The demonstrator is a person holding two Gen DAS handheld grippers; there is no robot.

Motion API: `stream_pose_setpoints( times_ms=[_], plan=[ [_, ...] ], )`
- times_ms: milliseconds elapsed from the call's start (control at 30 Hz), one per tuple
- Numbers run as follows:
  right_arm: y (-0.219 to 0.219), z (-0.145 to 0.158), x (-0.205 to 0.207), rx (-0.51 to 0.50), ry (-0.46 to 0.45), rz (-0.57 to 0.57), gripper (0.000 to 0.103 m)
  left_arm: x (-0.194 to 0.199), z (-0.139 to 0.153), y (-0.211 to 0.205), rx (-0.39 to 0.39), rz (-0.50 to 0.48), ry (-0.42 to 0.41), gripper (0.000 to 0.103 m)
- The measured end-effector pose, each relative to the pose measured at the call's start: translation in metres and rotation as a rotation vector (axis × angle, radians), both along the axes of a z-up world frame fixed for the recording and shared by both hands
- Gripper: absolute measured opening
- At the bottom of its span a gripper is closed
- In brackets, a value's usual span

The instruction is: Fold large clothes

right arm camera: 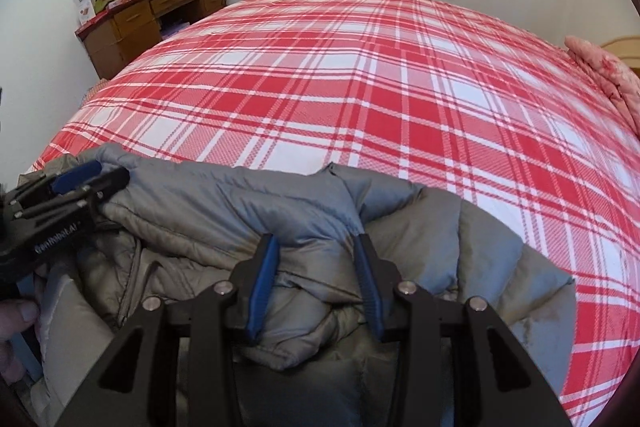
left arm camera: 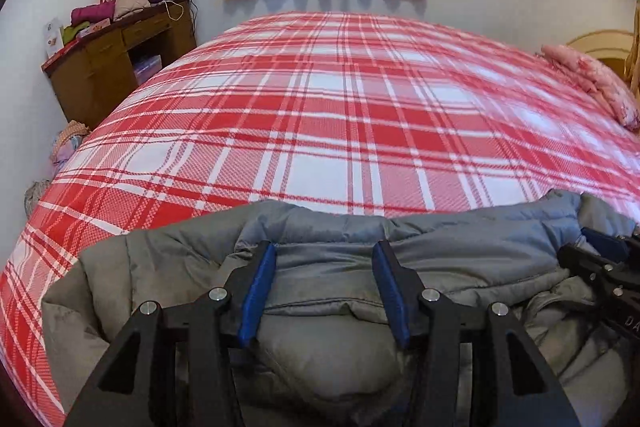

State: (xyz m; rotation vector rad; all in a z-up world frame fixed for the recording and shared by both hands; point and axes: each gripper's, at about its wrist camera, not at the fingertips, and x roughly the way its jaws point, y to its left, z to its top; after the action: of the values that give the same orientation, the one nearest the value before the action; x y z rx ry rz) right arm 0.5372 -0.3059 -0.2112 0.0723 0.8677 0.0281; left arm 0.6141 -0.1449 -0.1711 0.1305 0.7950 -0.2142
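1. Grey quilted puffer jacket (left arm camera: 320,267) lay bunched at 6 o'clock edge of red-and-white plaid bed cover (left arm camera: 320,107).
2. Judged soft, bulky, slippery; grip seams/hem.
3. Left gripper (left arm camera: 325,251) jaws apart, astride a fold. Right gripper (right arm camera: 316,247) likewise; clamp uncertain.

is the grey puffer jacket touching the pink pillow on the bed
Apart. The left wrist view shows the grey jacket bunched at the near edge of the bed, while the pink pillow lies at the far right, with bare plaid bedspread between them.
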Motion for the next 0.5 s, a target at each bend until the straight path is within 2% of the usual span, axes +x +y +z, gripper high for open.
stream_pose_setpoints(
  times_ms=[100, 500],
  plan=[
    [-0.0002, -0.0033, 0.0005, 0.005, 0.002, -0.002, 0.043, 0.0020, -0.0041, -0.0064, 0.032, -0.004, 0.014, 0.052],
    [0.0051, -0.0073, 0.0025, -0.042, 0.008, -0.008, 0.043, 0.0042, -0.0084, -0.0115, 0.069, -0.001, 0.025, 0.053]
  ],
)
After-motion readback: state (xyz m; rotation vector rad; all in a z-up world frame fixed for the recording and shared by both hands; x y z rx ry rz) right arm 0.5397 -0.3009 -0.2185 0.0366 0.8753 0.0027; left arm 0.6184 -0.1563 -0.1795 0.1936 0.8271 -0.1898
